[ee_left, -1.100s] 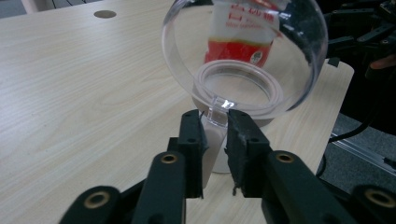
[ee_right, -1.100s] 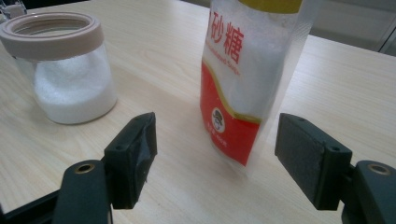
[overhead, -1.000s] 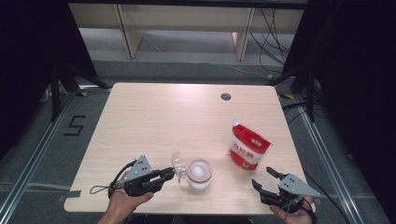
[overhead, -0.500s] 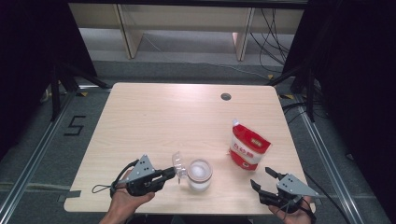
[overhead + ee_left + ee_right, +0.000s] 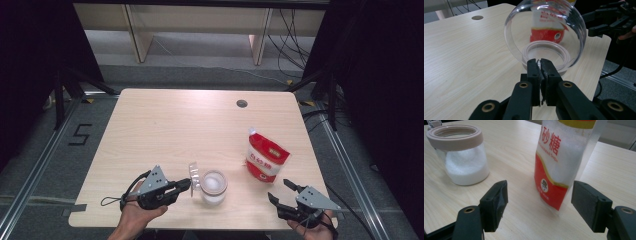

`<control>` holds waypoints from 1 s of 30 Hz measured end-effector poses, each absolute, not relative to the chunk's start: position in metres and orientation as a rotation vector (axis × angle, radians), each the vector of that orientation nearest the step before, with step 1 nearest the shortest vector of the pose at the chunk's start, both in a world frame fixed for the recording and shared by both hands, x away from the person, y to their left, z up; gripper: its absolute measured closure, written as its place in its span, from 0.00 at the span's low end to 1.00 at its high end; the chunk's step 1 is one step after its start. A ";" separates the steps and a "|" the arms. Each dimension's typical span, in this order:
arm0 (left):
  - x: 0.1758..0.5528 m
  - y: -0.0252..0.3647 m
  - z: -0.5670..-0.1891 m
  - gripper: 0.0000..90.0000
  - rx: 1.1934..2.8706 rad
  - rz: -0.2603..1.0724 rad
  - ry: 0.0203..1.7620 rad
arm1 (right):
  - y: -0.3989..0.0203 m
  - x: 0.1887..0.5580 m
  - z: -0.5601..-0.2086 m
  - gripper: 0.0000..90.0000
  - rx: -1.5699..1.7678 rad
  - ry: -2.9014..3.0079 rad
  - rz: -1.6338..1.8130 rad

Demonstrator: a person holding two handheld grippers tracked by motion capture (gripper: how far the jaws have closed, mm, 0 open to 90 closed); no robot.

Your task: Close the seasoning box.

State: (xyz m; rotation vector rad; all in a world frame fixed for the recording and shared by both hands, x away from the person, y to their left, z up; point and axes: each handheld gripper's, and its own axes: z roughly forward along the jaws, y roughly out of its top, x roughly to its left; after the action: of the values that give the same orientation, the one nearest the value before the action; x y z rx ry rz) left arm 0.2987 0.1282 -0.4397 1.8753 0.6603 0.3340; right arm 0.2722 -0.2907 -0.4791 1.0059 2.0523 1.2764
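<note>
The wooden table (image 5: pixel 165 130) carries a red-and-white sugar bag (image 5: pixel 266 160) at 4 o'clock and a jar (image 5: pixel 214 186) of white granules at 6. The left gripper (image 5: pixel 540 65) pinches the clear lid (image 5: pixel 546 32), standing on edge; the right gripper (image 5: pixel 539 202) gapes before the bag's Chinese lettering.

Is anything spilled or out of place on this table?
Nothing looks spilled. The jar stands open, its clear lid held on edge beside it by the left gripper. The sugar bag stands upright.
</note>
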 end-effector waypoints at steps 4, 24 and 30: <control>0.300 0.127 -0.441 0.95 1.879 0.337 0.633 | -0.292 0.273 -0.479 0.34 0.976 2.064 1.263; 0.300 0.125 -0.441 0.66 1.839 0.211 0.662 | -0.289 0.272 -0.479 0.34 0.994 2.062 1.270; 0.298 0.133 -0.440 0.49 1.852 0.230 0.690 | -0.289 0.273 -0.480 0.33 0.982 2.066 1.274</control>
State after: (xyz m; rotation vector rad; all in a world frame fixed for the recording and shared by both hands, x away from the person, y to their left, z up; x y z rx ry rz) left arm 0.2983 0.1330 -0.4403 1.8525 0.6896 0.2296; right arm 0.2725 -0.2890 -0.4796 0.9823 2.0655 1.2741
